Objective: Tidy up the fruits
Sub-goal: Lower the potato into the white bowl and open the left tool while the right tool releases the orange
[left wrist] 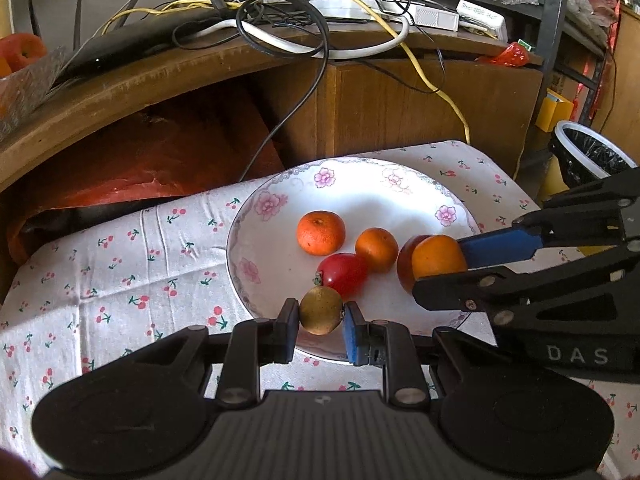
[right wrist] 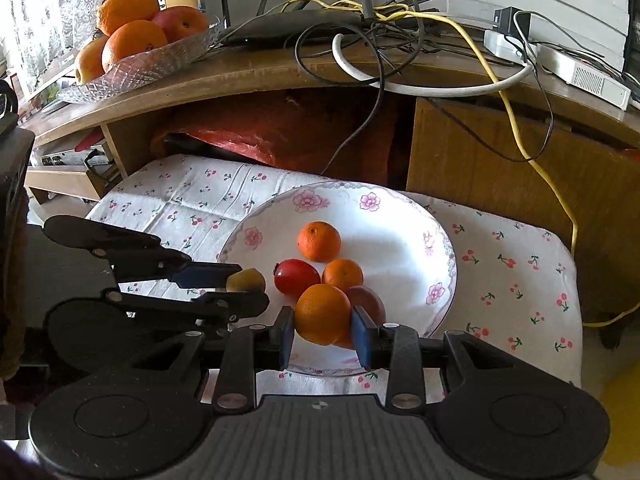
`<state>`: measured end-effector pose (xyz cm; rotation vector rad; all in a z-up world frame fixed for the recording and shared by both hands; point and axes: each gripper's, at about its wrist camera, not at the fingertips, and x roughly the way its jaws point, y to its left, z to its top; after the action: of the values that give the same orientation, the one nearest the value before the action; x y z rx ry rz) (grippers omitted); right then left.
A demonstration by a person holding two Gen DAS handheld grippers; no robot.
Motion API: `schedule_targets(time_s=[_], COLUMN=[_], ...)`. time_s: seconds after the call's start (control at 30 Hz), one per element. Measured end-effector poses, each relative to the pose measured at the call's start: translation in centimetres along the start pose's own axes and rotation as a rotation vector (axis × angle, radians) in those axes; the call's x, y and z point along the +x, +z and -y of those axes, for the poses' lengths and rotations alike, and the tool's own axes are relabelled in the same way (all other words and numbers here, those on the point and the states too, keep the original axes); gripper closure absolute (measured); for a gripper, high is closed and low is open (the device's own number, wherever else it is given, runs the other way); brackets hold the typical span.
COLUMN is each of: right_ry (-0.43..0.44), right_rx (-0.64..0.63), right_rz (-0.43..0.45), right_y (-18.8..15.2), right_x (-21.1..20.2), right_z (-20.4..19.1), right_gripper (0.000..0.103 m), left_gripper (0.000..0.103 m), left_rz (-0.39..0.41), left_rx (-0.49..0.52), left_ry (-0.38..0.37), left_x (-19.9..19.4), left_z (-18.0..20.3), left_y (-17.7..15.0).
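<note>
Nearest the left camera, the left tool (left wrist: 321,320) is closed on a small brown-green round fruit (left wrist: 321,310), pinched across its middle between the two pads, just over the plate (left wrist: 256,280) rim at the 6 o'clock edge. Its skin looks dull and a little rough, so it should not slip easily; it is small and probably light, and the hold across its widest part seems sound.

From the right camera, the right tool (right wrist: 323,330) is clamped on an orange (right wrist: 322,314), again across its widest part, over the plate's 6 o'clock side. Behind it, at about 2 o'clock from the held fruit, a reddish-brown fruit (right wrist: 366,300) sits touching or nearly touching it. An orange is firm with a giving rind, heavier than the small fruit, and its waxy peel could slide if squeezed off-centre.

On the plate lie a tangerine (right wrist: 319,241) near the centre, a smaller orange fruit (right wrist: 343,275) and a glossy red tomato-like fruit (right wrist: 297,277) touching each other. The red one looks soft and smooth-skinned; I would grip it gently, across the middle.

The plate rests on a cherry-print cloth (right wrist: 520,264) over the tabletop.
</note>
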<state>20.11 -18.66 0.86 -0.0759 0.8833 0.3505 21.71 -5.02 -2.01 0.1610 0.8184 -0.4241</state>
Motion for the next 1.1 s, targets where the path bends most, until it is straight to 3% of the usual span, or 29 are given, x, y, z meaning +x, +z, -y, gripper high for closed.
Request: schedule_targets(time_s=[1.1], right_ry=[0.008], right_rx=[0.065], right_rz=[0.086], right_y=[0.4], right_x=[-0.3], right_z=[0.4], right_gripper=[0.063], left_gripper=[0.065], left_rz=[0.028], left_rx=[-0.039], left_ry=[0.036], left_x=[-1.1], left_z=[-0.8], left_y=[0.5])
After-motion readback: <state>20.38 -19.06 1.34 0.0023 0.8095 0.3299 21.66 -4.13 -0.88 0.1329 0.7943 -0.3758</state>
